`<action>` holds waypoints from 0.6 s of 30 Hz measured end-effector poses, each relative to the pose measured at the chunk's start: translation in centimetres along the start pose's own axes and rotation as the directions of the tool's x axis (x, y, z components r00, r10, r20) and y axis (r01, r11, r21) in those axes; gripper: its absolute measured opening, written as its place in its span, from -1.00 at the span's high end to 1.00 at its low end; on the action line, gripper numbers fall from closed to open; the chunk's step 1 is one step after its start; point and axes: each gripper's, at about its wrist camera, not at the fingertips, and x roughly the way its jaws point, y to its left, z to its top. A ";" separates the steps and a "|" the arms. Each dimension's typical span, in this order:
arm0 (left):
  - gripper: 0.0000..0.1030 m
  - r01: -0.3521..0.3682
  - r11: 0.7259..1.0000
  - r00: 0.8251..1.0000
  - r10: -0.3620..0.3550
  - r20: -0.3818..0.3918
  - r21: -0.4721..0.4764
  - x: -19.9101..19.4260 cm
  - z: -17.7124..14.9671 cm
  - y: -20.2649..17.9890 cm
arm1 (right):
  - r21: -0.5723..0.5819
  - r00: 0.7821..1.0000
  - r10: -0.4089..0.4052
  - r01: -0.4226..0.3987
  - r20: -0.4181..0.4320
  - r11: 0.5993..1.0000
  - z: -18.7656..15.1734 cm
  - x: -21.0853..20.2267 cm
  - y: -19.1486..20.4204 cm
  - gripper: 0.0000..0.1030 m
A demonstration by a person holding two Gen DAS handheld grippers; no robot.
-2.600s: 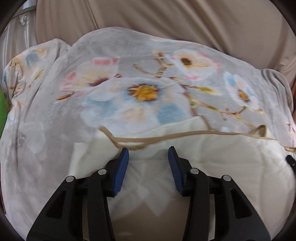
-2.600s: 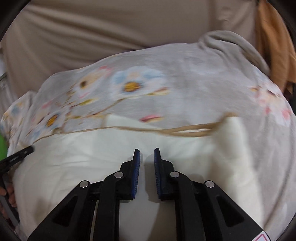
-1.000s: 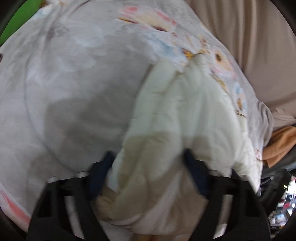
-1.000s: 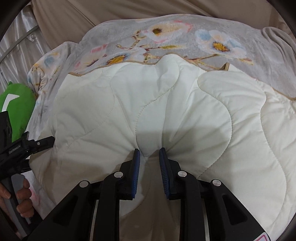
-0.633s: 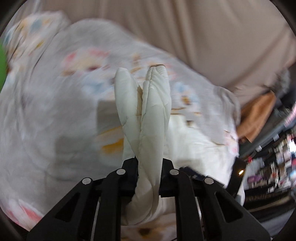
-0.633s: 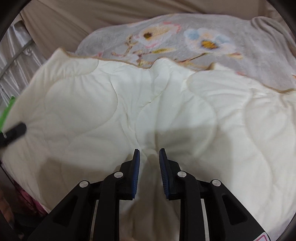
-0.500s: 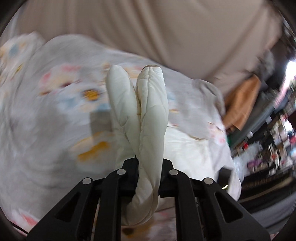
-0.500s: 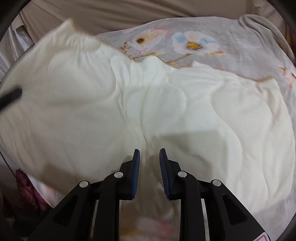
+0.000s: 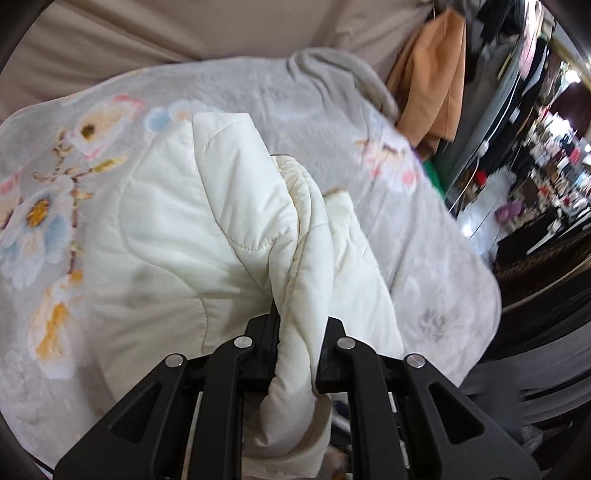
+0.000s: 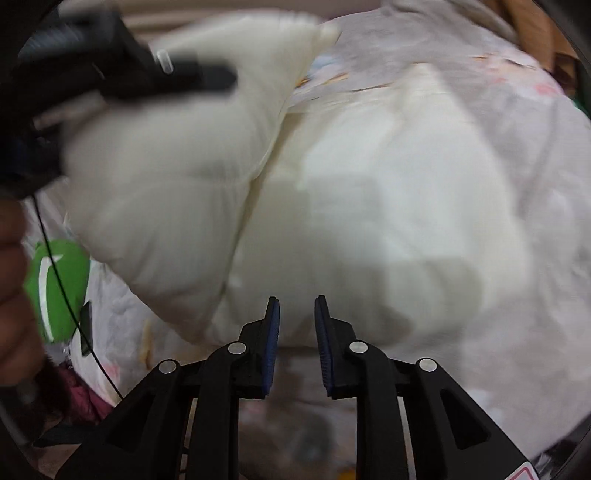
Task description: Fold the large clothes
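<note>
A cream quilted garment lies on a grey floral blanket. My left gripper is shut on a bunched fold of the garment and holds it raised over the rest. In the right wrist view the garment is blurred and its left flap is lifted; the left gripper shows there at the upper left, gripping that flap. My right gripper is at the garment's near edge with a narrow gap between the jaws. No cloth shows between its blue pads.
A beige curtain hangs behind the blanket. Orange cloth hangs at the back right, with cluttered shelves beyond. A green object lies at the blanket's left edge, next to a hand.
The left gripper closed on the garment's left edge, lifted it and carried it rightward over the rest. The right gripper, shut on the near edge before, now shows a gap without cloth.
</note>
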 end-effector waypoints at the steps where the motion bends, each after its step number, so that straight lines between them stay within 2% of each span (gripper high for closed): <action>1: 0.77 -0.014 1.000 1.000 0.014 -0.016 0.006 1.0 -0.1 -0.5 | 0.028 1.000 -0.026 0.025 0.009 0.999 -0.1 -1.1 -1.6 0.57; 6: 0.74 -0.093 0.995 0.993 0.096 -0.073 0.044 5.4 -0.8 -2.4 | 0.113 0.993 -0.111 0.105 0.047 0.988 0.1 -4.6 -6.6 0.55; 10: 0.68 -0.137 0.988 0.985 0.143 -0.097 0.072 8.0 -1.4 -3.0 | 0.118 0.990 -0.122 0.112 0.076 0.987 1.6 -6.0 -8.5 0.54; 12: 0.61 -0.138 0.988 0.985 0.145 -0.099 0.069 8.3 -1.4 -3.2 | 0.103 0.990 -0.111 0.101 0.091 0.989 2.7 -6.3 -8.4 0.52; 13: 0.55 -0.130 0.990 0.986 0.136 -0.095 0.061 8.1 -1.4 -3.2 | 0.096 0.990 -0.102 0.092 0.100 0.991 3.5 -6.4 -8.3 0.48; 15: 0.46 -0.077 0.997 0.995 0.077 -0.063 -0.001 5.5 -0.9 -2.7 | 0.082 0.990 -0.076 0.067 0.117 0.994 4.8 -6.5 -7.9 0.23; 16: 0.40 -0.047 0.998 0.999 0.046 -0.023 -0.035 3.3 -0.7 -2.2 | 0.070 0.990 -0.055 0.046 0.129 0.996 5.7 -6.7 -7.5 0.16; 18: 0.20 0.004 0.999 0.999 -0.001 0.054 -0.053 -0.9 -0.9 -1.5 | 0.034 0.989 -0.017 0.012 0.146 0.999 7.4 -6.9 -6.2 -0.09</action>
